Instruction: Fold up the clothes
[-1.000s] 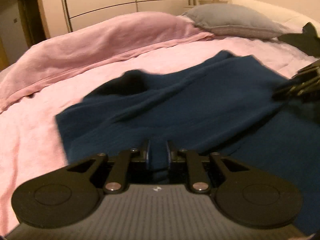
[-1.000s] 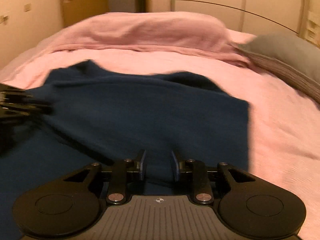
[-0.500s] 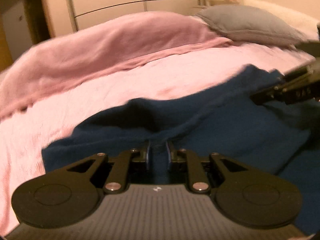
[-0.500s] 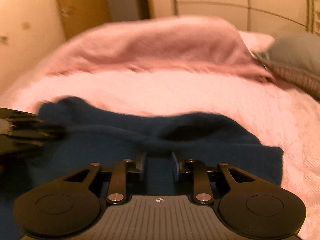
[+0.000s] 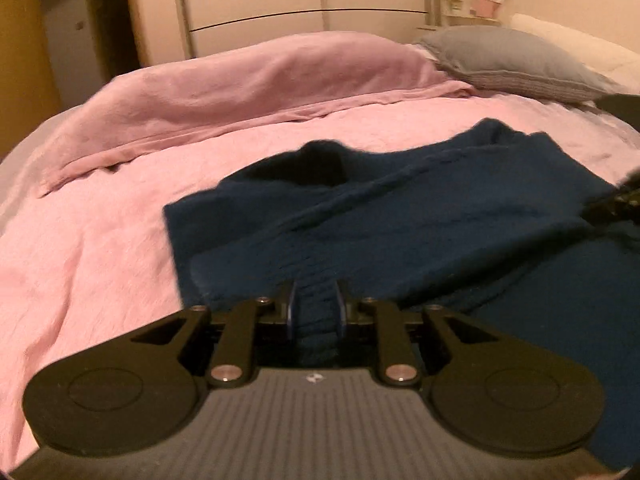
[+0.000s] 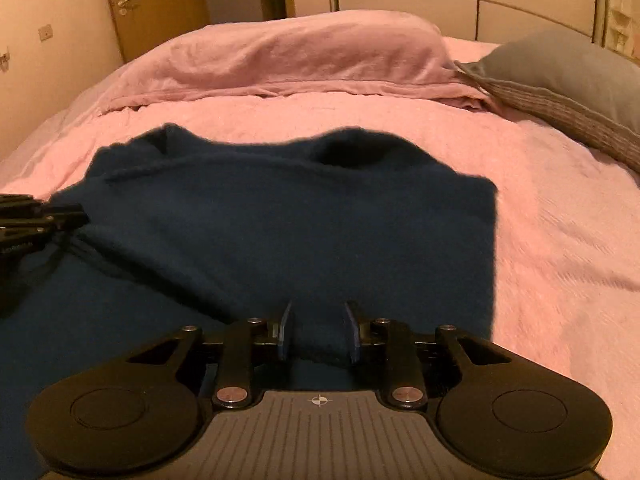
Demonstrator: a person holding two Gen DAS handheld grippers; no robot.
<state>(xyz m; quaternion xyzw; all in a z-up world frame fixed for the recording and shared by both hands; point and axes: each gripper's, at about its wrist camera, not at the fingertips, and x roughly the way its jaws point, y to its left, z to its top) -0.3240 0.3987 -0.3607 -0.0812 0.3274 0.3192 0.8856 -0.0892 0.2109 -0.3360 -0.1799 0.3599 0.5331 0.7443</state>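
Left gripper (image 5: pixel 314 305): both fingers clenched on a bunched ridge of the dark blue garment (image 5: pixel 420 216); the cloth fills the narrow gap between the pads and pulls into tight pleats just ahead of them. Right gripper (image 6: pixel 318 330): fingers likewise clamped on a fold of the same garment's near edge, gap slightly wider, fabric visible between the pads.

Garment lies spread on the pink bedspread (image 5: pixel 92 240), near edge lifted at the two grip points, folded layer on top with creases running diagonally. Far edge shows a raised dark hump at the middle.

Beyond: rumpled pink blanket (image 6: pixel 304 52) heaped across the bed; grey pillow (image 5: pixel 508 60) at its right end, touching it. Wardrobe doors (image 5: pixel 256 4) behind.
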